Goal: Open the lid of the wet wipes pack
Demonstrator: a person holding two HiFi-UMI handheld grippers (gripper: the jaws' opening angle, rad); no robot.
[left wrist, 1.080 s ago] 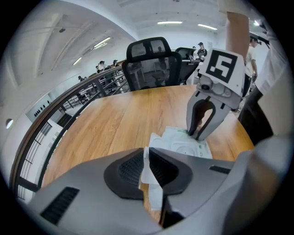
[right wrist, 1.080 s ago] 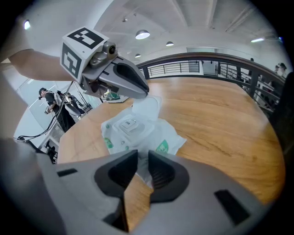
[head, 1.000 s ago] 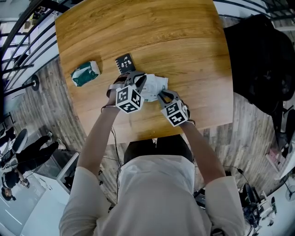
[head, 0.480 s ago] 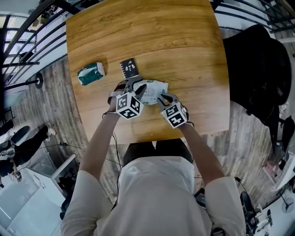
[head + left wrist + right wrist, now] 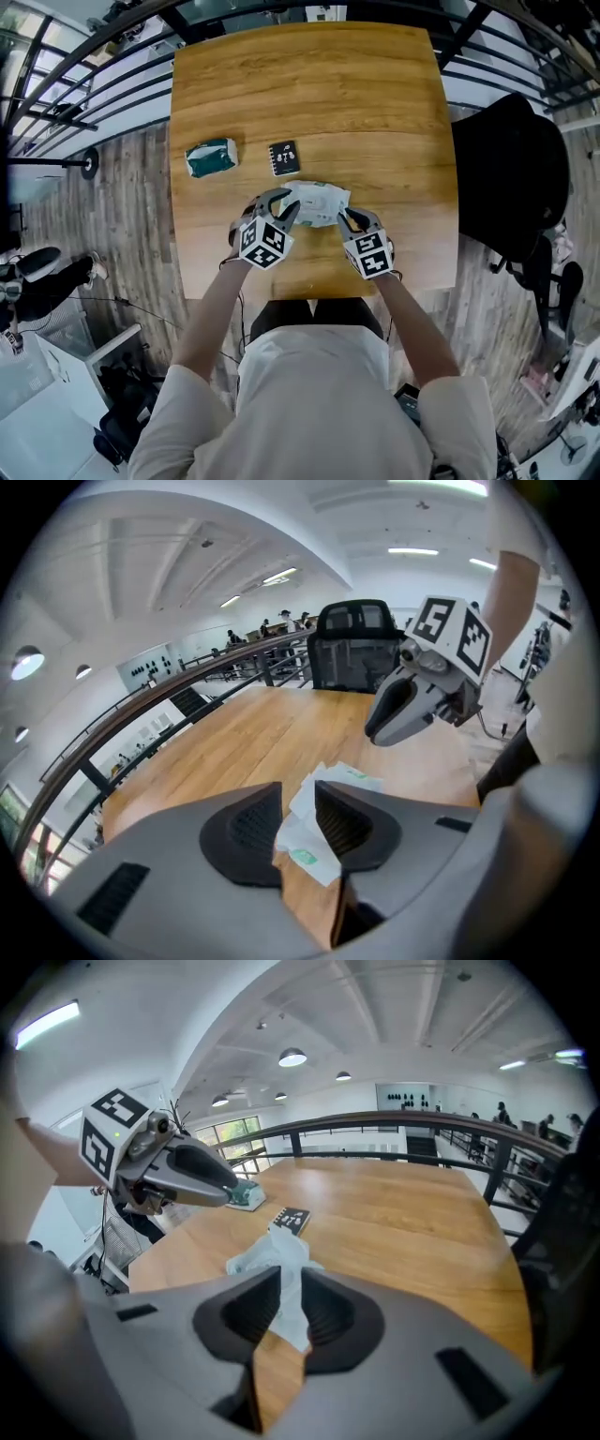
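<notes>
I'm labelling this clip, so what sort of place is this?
Probably an upper gallery in an open office: a railing runs beside the wooden table, an office chair stands by it, with people beyond.

The desk (image 5: 375, 112) is smooth varnished wood, its warm grain under a soft sheen. The wet wipes pack (image 5: 323, 202) is thin white plastic film, crinkled and faintly glossy. Toward the desk's upper left, the green pack (image 5: 211, 157) looks like shinier film, and the small black card (image 5: 284, 157) beside it is matt. The right gripper (image 5: 291, 1288) has a matt grey plastic shell and dark ribbed pads on its jaws. The floor (image 5: 131, 187) is dull grey-brown planking, and the railing (image 5: 403, 1121) is dark metal.
</notes>
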